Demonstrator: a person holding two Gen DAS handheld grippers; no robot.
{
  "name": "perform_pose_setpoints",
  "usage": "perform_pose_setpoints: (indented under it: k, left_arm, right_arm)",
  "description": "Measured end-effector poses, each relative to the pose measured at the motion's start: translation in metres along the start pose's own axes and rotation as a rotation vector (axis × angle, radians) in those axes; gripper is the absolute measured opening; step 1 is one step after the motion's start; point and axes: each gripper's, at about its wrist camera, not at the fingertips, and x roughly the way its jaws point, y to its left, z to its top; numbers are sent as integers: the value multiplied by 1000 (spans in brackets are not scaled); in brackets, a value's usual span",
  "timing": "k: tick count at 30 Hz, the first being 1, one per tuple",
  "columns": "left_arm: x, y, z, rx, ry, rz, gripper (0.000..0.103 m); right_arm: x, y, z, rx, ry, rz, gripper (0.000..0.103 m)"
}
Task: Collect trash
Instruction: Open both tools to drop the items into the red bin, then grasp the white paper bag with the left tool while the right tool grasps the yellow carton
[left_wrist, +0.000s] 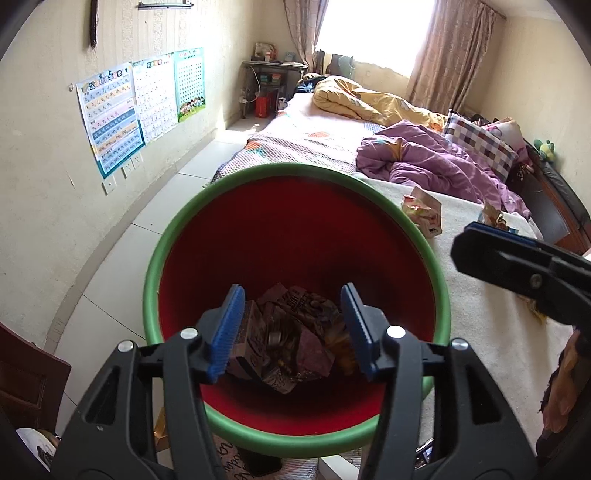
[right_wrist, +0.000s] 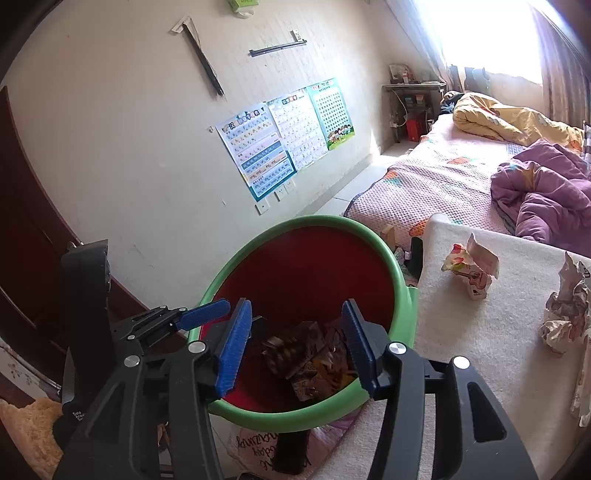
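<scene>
A bin with a green rim (left_wrist: 155, 266) and a red inside stands beside the bed, also in the right wrist view (right_wrist: 229, 273). Crumpled wrappers and paper (left_wrist: 291, 332) (right_wrist: 306, 354) lie at its bottom. My left gripper (left_wrist: 293, 314) hovers over the bin mouth, open, nothing between its blue pads. My right gripper (right_wrist: 295, 325) is open over the bin too, empty; its body (left_wrist: 517, 269) shows at the right in the left wrist view. A crumpled floral wrapper (right_wrist: 471, 271) (left_wrist: 424, 214) lies on the white blanket, and a second crumpled wad (right_wrist: 565, 310) is further right.
The bed (right_wrist: 443, 173) with purple and yellow quilts fills the right side. A pale wall with posters (right_wrist: 258, 147) runs along the left, with tiled floor between. A dark wooden door (right_wrist: 22, 221) stands at the far left. A bag lies on the floor under the bin.
</scene>
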Motion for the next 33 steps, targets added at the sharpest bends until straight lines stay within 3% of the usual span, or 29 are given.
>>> perform_pose_setpoints:
  k: [7, 15, 22, 26, 30, 33]
  left_arm:
    - [-5, -2, -3, -15, -12, 18, 56]
    - [-18, -35, -5, 2, -39, -14, 56]
    - [-12, -94, -18, 26, 0, -41, 57]
    - [-9, -135, -26, 42, 18, -56, 57]
    - [-10, -173, -34, 59, 27, -74, 57]
    - [-9, -197, -37, 63, 37, -79, 57]
  right_arm:
    - [-25, -8, -8, 31, -32, -4, 54]
    - [-61, -34, -51, 83, -12, -67, 62]
    - [-117, -102, -92, 121, -23, -249, 63]
    - [-156, -154, -101, 102, -40, -413, 72]
    - [-172, -209, -108, 139, 3, -454, 72]
    - [-172, -241, -111, 155, 53, -420, 72]
